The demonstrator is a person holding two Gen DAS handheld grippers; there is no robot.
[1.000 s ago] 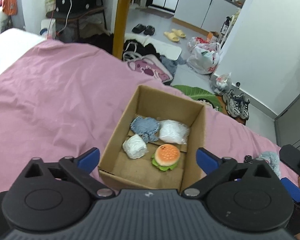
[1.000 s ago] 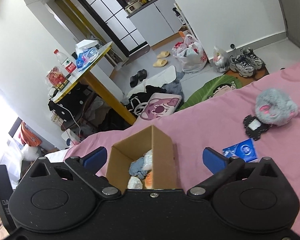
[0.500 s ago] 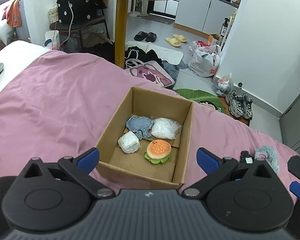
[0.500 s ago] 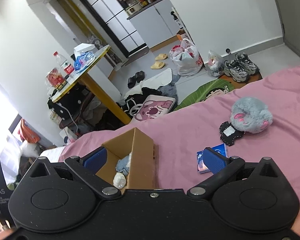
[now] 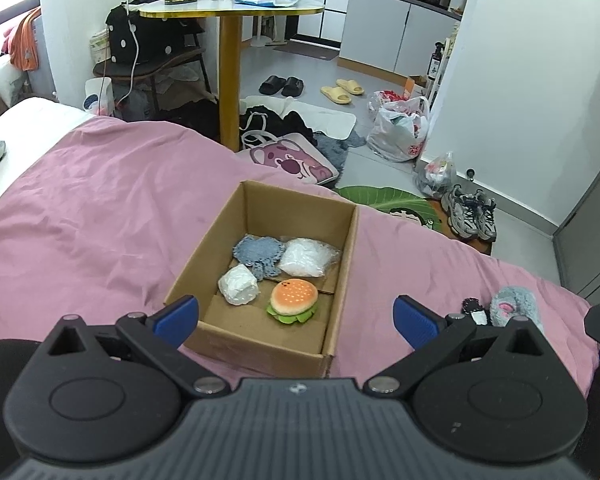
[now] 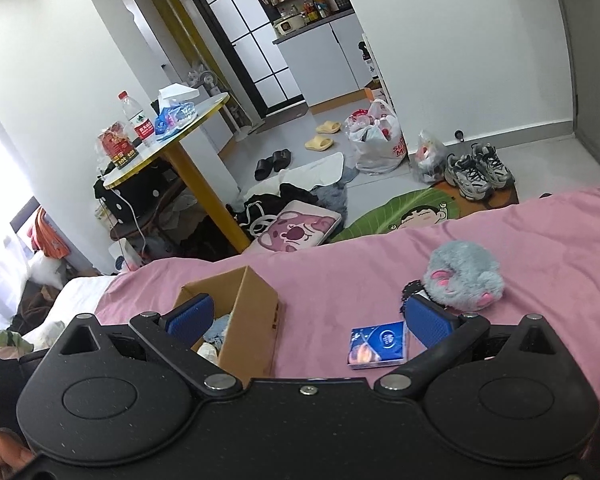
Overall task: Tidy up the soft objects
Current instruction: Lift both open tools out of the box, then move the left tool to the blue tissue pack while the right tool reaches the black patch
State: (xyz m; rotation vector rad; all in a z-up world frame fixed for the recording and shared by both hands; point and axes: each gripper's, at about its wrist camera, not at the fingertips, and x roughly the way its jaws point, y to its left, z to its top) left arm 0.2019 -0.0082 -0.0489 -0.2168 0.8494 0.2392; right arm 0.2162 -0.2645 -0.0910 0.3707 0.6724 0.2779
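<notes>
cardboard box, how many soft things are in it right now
4 in the cardboard box: grey knit piece far left, white bagged bundle far right, white wad near left, burger plush near right.

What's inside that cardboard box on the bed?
The cardboard box holds a burger toy, a grey knitted piece and two white wrapped bundles. Anything under them is hidden.
</notes>
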